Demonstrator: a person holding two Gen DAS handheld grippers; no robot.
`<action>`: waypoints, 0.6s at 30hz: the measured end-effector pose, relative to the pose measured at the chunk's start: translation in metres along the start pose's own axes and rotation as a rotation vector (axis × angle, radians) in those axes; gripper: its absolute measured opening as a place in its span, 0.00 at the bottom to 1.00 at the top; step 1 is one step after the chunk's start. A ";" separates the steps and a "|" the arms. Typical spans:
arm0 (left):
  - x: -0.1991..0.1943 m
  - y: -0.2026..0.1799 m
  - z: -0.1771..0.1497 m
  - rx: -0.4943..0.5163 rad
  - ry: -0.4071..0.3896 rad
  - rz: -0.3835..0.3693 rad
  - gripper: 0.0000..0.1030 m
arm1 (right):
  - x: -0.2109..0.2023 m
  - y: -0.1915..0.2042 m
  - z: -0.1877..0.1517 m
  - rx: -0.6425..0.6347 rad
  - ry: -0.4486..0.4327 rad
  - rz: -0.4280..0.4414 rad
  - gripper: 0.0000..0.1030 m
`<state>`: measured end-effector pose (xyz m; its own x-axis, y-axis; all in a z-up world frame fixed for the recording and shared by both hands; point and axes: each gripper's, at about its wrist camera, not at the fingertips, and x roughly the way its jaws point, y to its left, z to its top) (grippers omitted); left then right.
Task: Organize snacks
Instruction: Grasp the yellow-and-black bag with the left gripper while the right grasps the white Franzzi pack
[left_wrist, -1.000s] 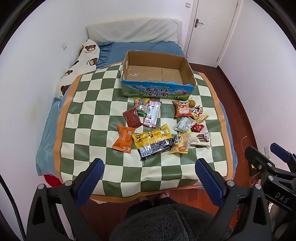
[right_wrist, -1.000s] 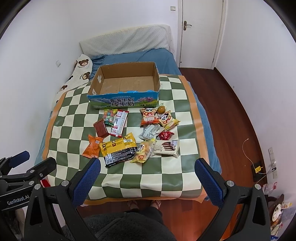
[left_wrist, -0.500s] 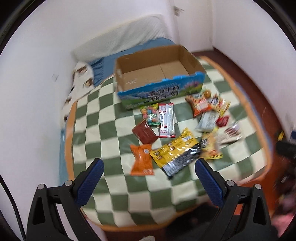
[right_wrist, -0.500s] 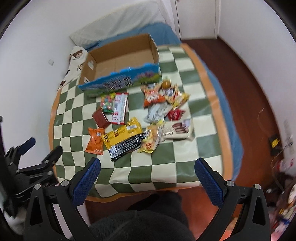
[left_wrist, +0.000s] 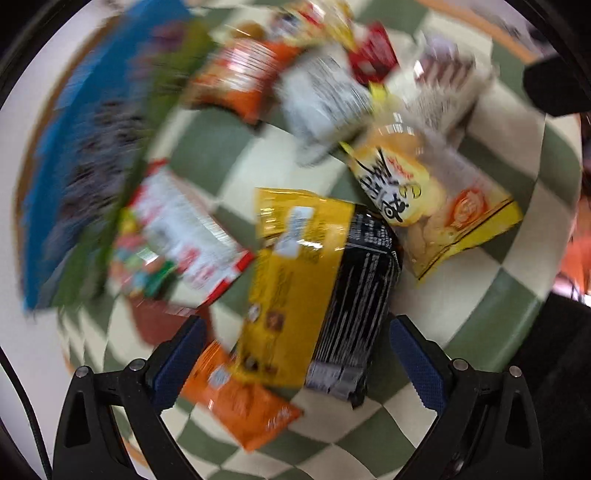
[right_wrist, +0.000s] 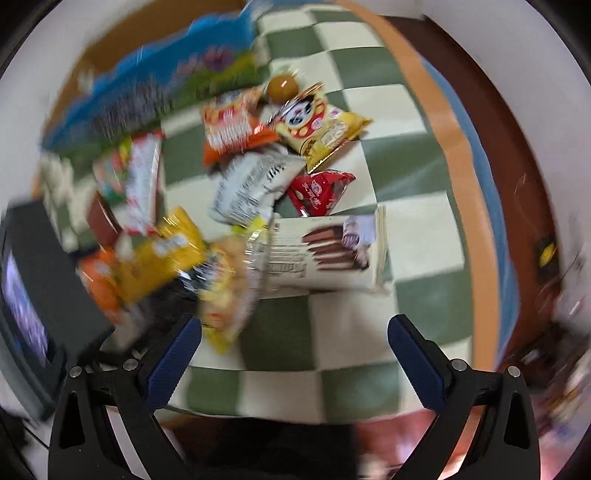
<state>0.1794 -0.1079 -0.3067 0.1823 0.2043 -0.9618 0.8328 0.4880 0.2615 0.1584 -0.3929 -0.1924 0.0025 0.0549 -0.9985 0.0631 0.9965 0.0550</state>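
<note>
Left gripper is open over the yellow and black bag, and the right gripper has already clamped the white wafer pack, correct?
Not quite. In the right wrist view the right gripper is open and empty, short of the white wafer pack. The left gripper is open over the yellow and black bag.

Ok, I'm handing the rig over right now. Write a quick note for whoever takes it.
Left gripper: open, empty, low over the yellow-and-black packet.
Right gripper: open, empty, near the white chocolate-wafer pack.
All snacks in view lie loose on the checkered cloth; the blue carton stands behind them, its inside blurred.
Done: nothing picked up yet.
Left: move every packet into the carton.
</note>
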 end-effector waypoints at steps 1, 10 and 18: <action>0.008 -0.002 0.005 0.018 0.016 -0.014 0.98 | 0.003 0.005 0.003 -0.055 0.013 -0.028 1.00; 0.042 -0.017 0.032 0.046 0.051 -0.098 0.89 | 0.058 0.048 0.035 -0.622 0.152 -0.295 1.00; 0.031 0.028 0.024 -0.421 0.035 -0.165 0.85 | 0.097 0.057 0.044 -0.882 0.248 -0.306 0.95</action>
<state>0.2212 -0.1078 -0.3314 0.0408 0.1200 -0.9919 0.5627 0.8176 0.1220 0.2060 -0.3333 -0.2856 -0.1065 -0.3039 -0.9467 -0.7466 0.6532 -0.1257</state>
